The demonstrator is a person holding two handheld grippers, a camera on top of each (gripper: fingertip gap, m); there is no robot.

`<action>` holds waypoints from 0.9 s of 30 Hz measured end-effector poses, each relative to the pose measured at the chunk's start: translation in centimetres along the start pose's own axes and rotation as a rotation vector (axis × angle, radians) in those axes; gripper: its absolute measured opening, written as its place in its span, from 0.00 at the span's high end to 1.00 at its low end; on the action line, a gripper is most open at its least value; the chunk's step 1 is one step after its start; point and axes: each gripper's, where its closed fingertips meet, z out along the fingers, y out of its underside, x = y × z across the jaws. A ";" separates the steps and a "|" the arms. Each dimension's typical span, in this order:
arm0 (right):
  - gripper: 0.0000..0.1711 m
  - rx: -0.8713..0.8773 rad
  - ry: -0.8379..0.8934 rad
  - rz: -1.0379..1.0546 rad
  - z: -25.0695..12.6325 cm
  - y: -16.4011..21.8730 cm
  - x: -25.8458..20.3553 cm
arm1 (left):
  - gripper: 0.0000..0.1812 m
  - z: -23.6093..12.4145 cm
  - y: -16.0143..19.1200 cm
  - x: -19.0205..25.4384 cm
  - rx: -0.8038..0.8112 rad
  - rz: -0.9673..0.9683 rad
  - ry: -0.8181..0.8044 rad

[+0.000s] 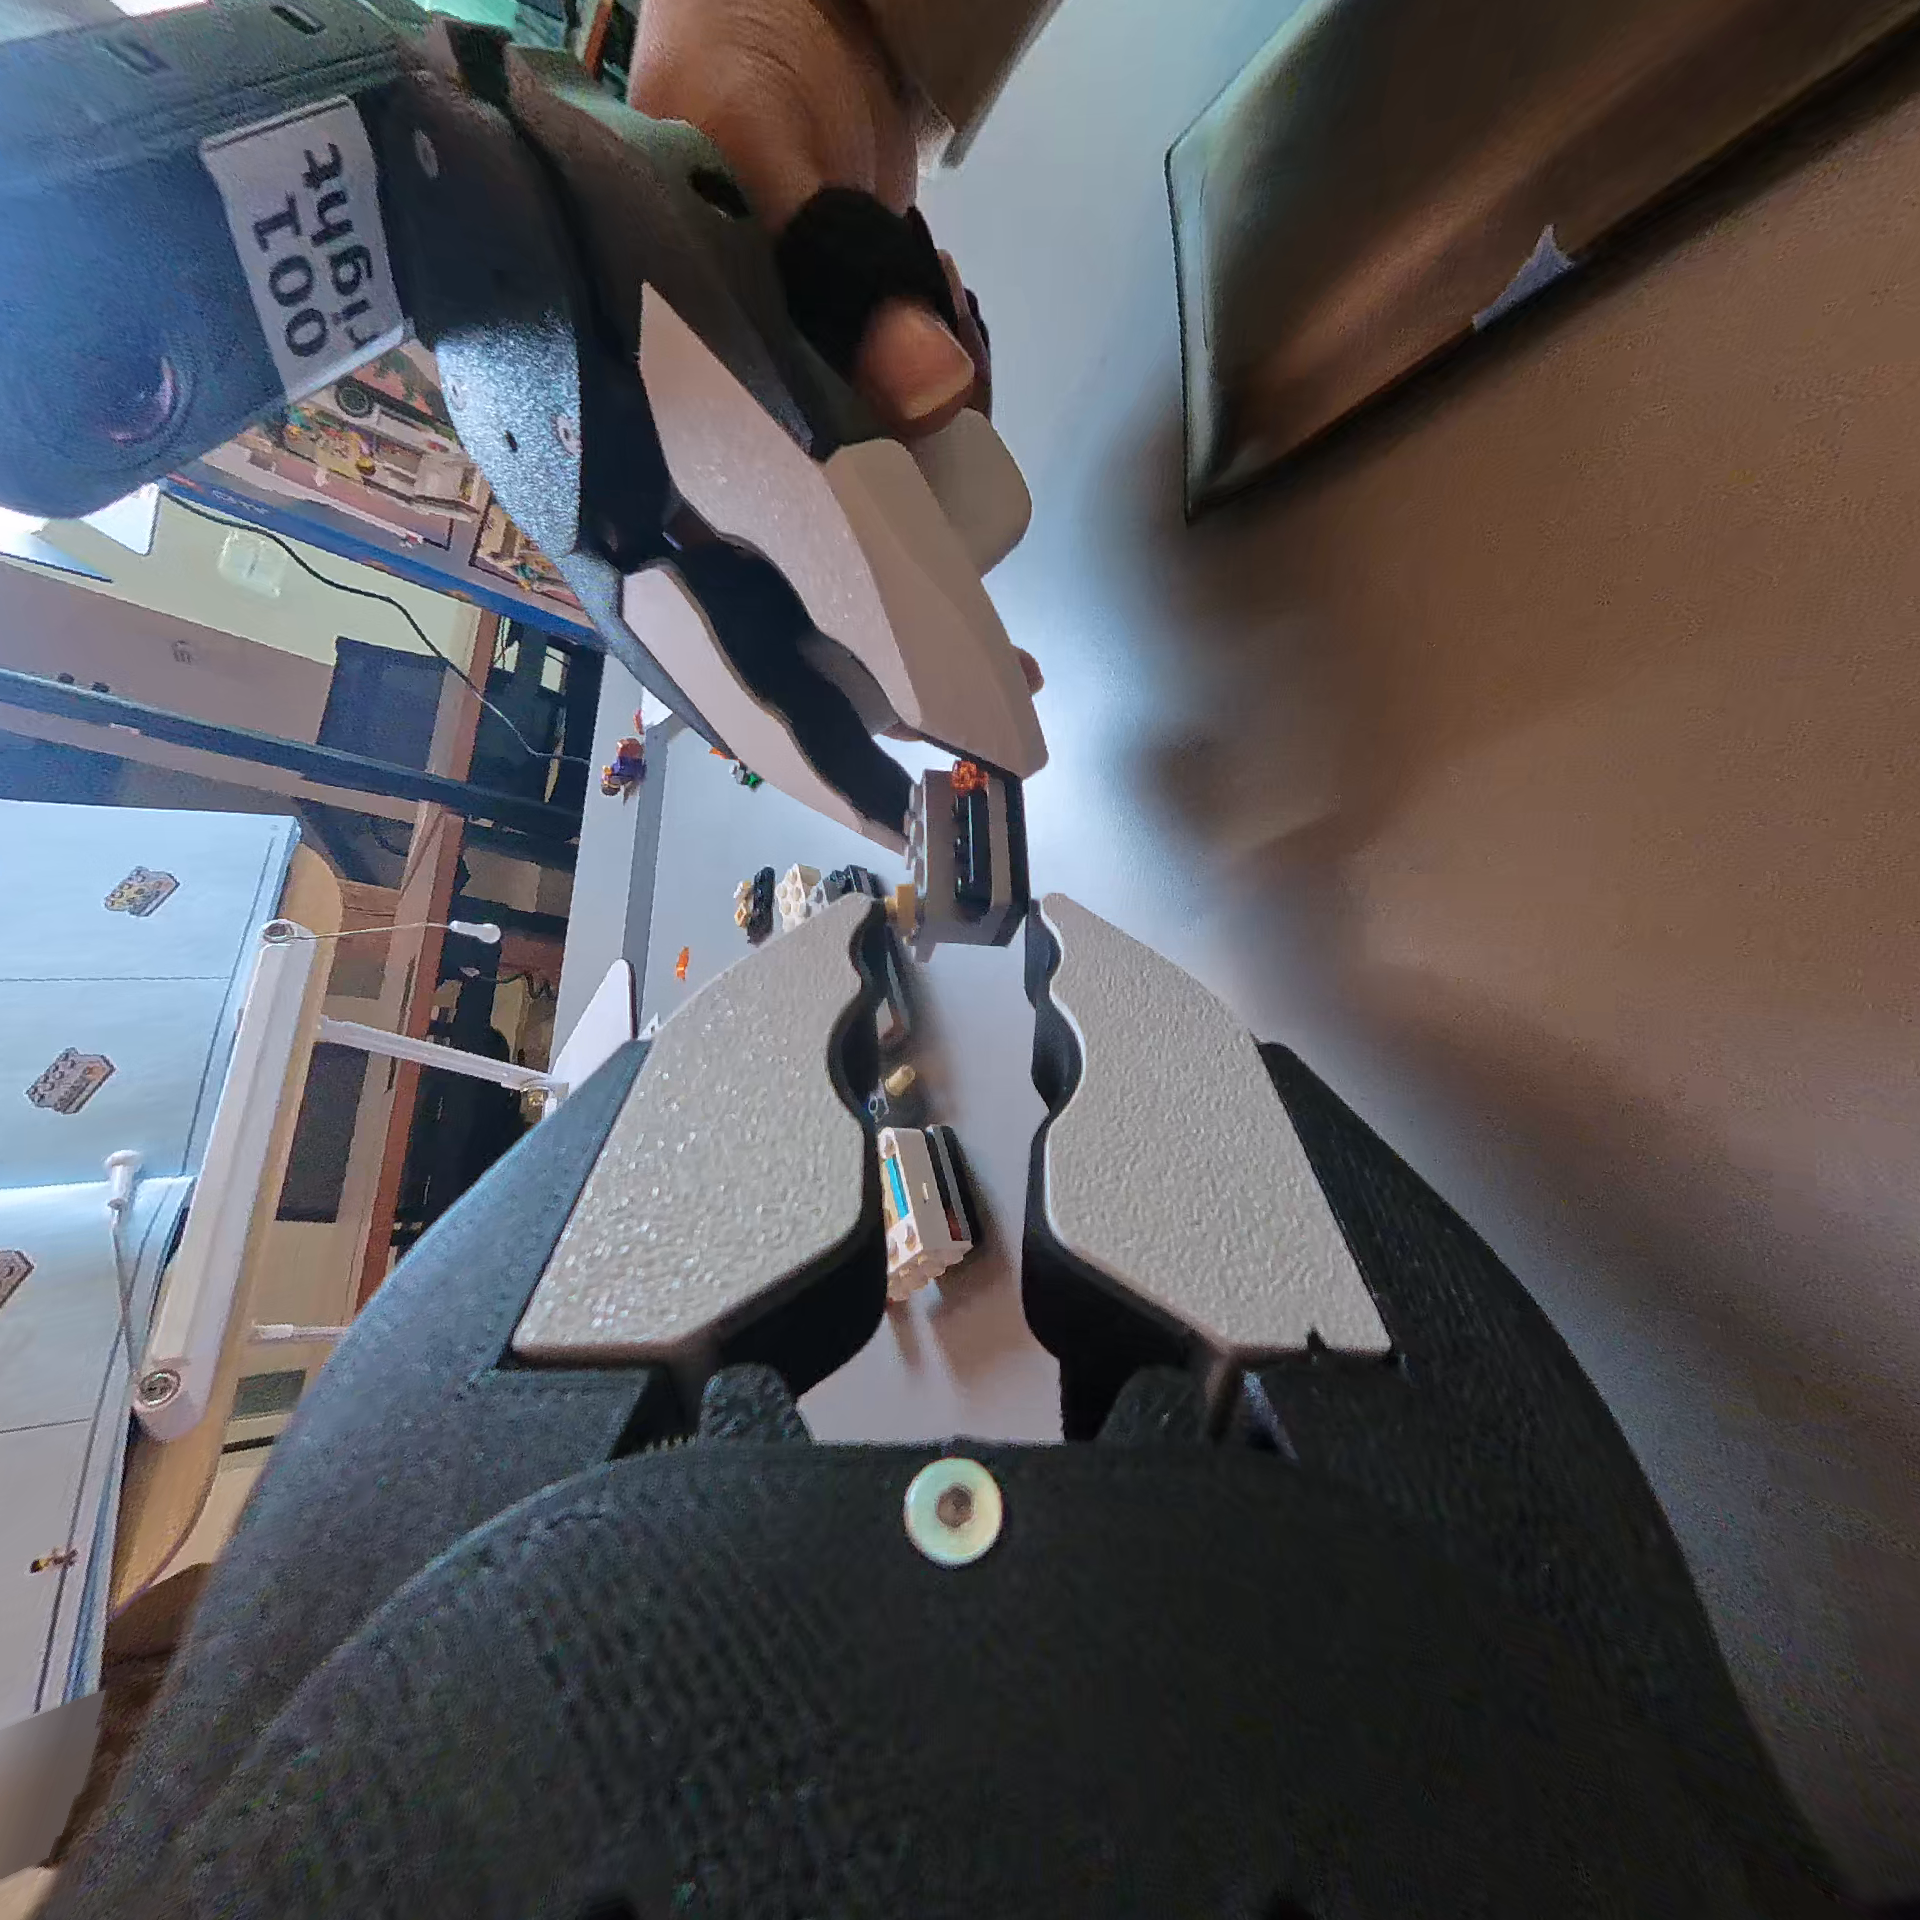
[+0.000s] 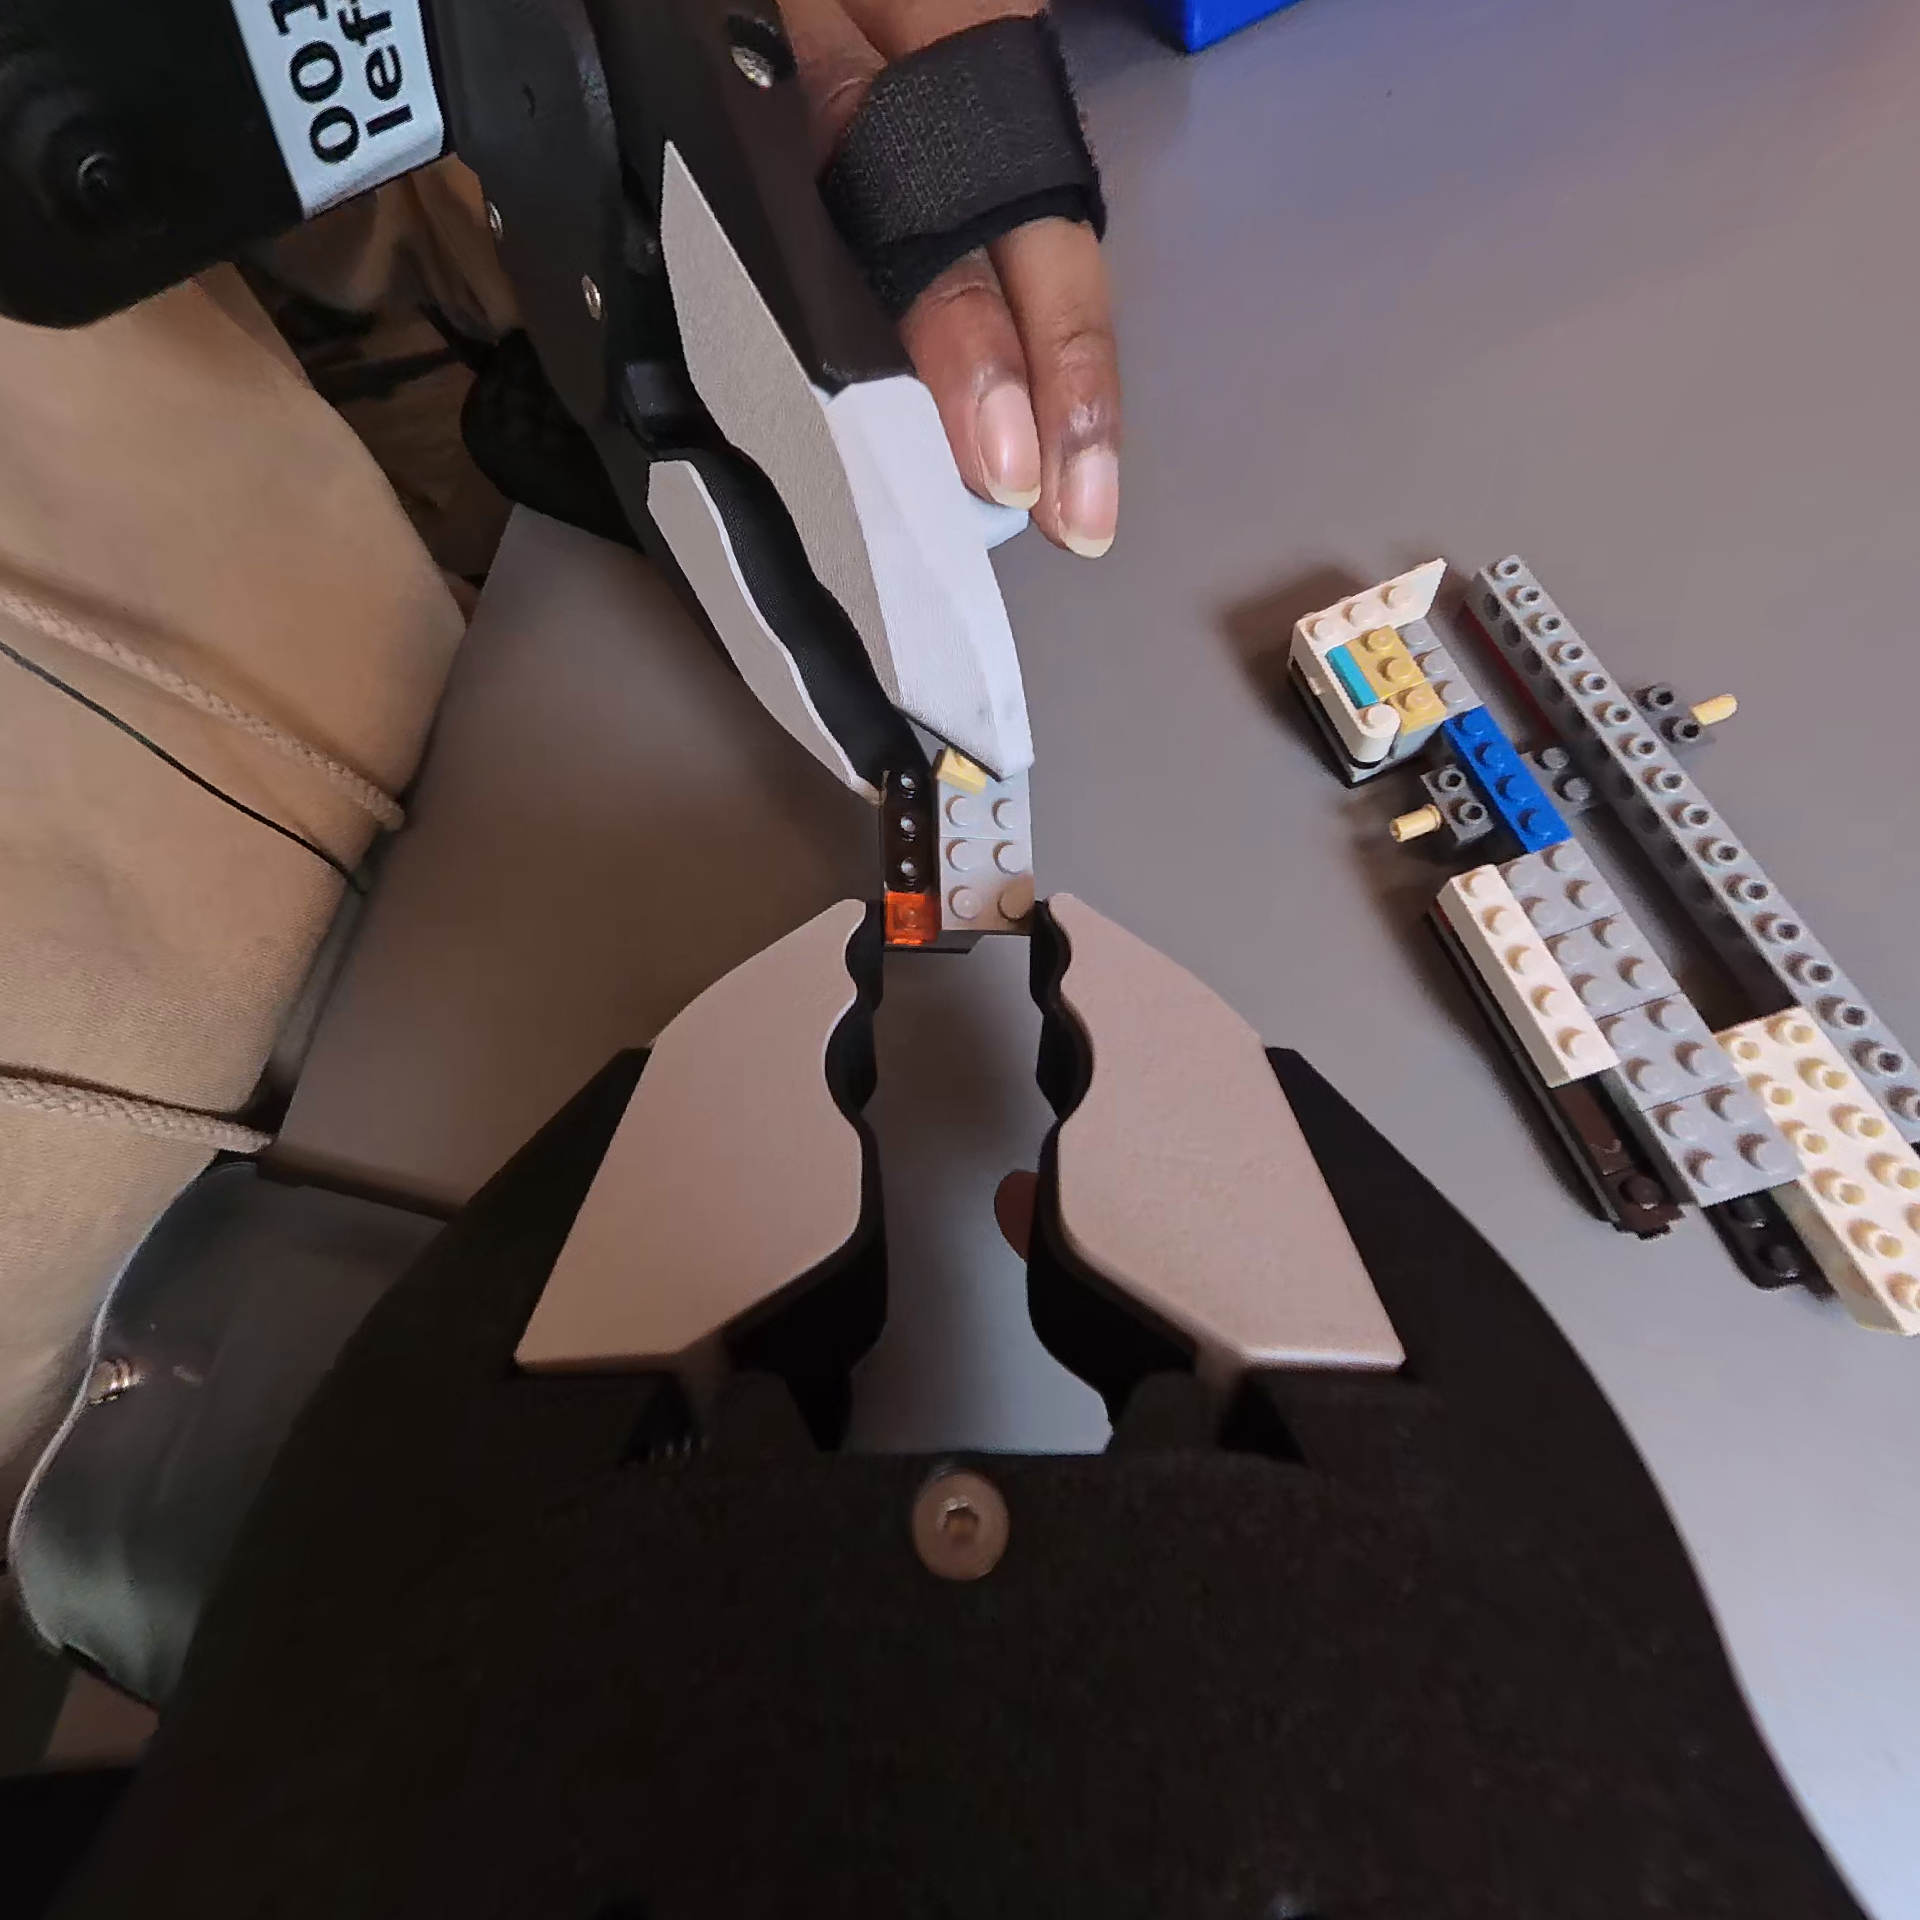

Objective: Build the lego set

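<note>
Both tools meet on one small sub-assembly (image 2: 961,862), held up over the grey counter (image 2: 1351,312) near its front edge: grey studded plate, black strip beside it, orange transparent stud at one corner, tan bit at the far end. Left tool (image 2: 940,774) is clamped on the far end; right tool (image 2: 956,914) has its tips at the near end, right at the orange stud & grey corner, looks like it's pinching there but can't tell for sure, the gap behind the tips is wide. Main build (image 2: 1621,935), a long grey holed beam w/ white, blue and cream bricks, lies flat on the counter, well apart to the right. Best bet here: keep left clamp steady, squeeze square across the piece w/ right tips, no twist, else that orange stud may pop off. Room's fine to the right over bare counter; toward the person the counter edge and beige clothing are close, so a dropped bit could fall off.
</note>
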 end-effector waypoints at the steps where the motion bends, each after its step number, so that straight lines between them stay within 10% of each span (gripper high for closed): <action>1: 0.84 -0.005 0.002 0.013 0.1 0.0 0.0 | 0.86 0.0 0.1 0.1 -0.013 0.011 0.001; 27: 0.84 0.149 -0.063 0.342 0.3 -1.8 0.9 | 0.86 -0.1 2.1 0.0 -0.130 -0.254 0.120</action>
